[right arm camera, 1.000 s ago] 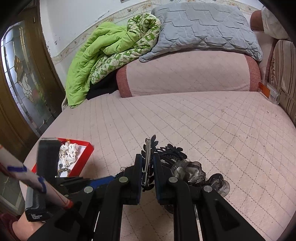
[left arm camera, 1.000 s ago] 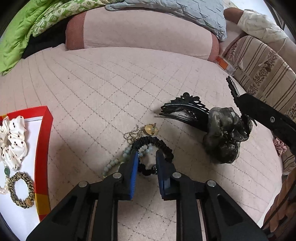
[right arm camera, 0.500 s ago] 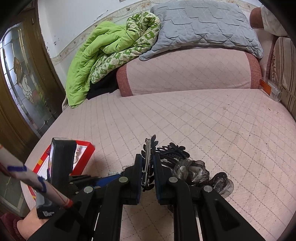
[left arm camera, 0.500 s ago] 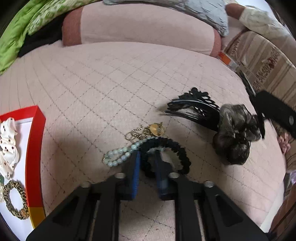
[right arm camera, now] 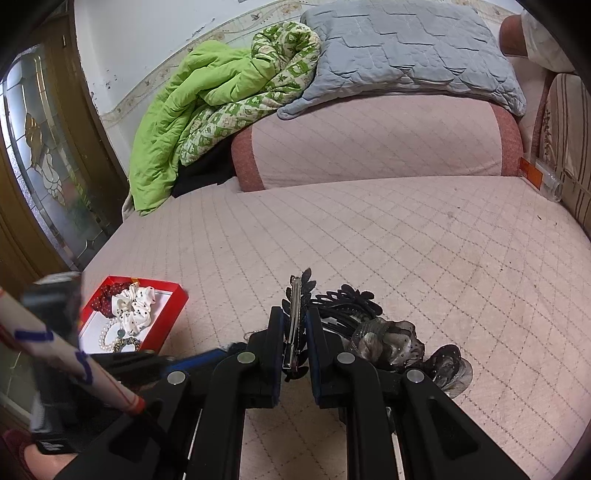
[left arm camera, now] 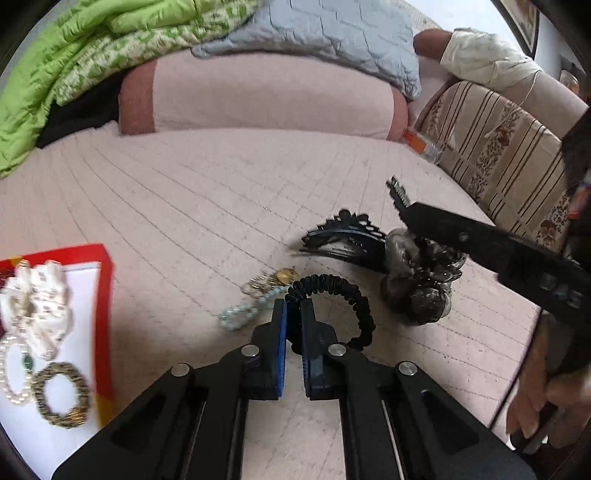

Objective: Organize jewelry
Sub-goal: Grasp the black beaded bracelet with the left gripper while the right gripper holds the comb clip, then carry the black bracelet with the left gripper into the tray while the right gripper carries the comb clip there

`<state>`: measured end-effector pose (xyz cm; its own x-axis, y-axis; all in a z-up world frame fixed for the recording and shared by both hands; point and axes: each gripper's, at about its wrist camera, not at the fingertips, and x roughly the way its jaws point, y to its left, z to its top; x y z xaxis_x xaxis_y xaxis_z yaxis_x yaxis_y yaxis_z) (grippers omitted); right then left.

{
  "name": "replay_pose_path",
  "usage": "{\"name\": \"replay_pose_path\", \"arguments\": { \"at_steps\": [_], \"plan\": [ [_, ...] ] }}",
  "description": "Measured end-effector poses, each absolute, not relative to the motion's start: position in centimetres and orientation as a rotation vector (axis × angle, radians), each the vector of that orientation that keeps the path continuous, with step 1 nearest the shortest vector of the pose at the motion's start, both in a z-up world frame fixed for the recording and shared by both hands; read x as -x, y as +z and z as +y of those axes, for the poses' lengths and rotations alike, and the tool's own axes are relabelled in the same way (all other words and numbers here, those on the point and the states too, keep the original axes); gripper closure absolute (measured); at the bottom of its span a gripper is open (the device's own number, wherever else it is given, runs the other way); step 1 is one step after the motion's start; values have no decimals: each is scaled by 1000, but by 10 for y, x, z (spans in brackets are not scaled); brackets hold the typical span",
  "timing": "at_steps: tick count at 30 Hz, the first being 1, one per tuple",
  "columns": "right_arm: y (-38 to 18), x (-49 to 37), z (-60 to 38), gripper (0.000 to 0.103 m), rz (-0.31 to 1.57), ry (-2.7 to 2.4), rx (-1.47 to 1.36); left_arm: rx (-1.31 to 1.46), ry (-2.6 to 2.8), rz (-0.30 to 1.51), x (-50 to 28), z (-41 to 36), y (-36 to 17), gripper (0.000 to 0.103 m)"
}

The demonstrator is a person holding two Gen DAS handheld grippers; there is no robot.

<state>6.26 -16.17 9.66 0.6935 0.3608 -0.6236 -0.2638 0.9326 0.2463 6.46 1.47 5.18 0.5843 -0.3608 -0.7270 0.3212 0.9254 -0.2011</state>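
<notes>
My left gripper point(left arm camera: 293, 314) is shut on a black ruffled hair tie point(left arm camera: 343, 291) and holds it just above the pink quilt. Below it lie a pale green bead bracelet point(left arm camera: 238, 314) and a gold pendant chain point(left arm camera: 275, 278). My right gripper point(right arm camera: 294, 325) is shut on a black leaf-trimmed hair clip point(right arm camera: 295, 328) and also shows in the left wrist view point(left arm camera: 480, 240). A black comb clip point(left arm camera: 343, 236) and a grey-black fabric flower piece point(left arm camera: 417, 280) lie on the quilt. A red-rimmed white tray point(left arm camera: 105, 295) at the left holds a white dotted scrunchie point(left arm camera: 37, 299), pearls and a leopard tie.
A pink bolster point(left arm camera: 266, 96), a grey pillow point(left arm camera: 325, 33) and a green quilt point(left arm camera: 74, 48) lie at the back of the bed. A striped cushion point(left arm camera: 498, 155) lines the right side. A wooden glass door point(right arm camera: 40, 166) stands at the left.
My left gripper closed on the black hair tie and lifted it off the bracelet and chain, shifting left so more of the tray shows. My right gripper kept hold of its clip.
</notes>
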Motion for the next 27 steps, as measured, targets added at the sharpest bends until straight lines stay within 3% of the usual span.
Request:
{"name": "replay_pose_path", "arguments": {
  "at_steps": [16, 27],
  "plan": [
    [95, -65, -132, 90, 720, 402, -138, 167, -246, 793, -37, 133, 73, 96],
    [91, -63, -60, 90, 734, 549, -127, 252, -109, 769, -23, 230, 78, 96]
  ]
}}
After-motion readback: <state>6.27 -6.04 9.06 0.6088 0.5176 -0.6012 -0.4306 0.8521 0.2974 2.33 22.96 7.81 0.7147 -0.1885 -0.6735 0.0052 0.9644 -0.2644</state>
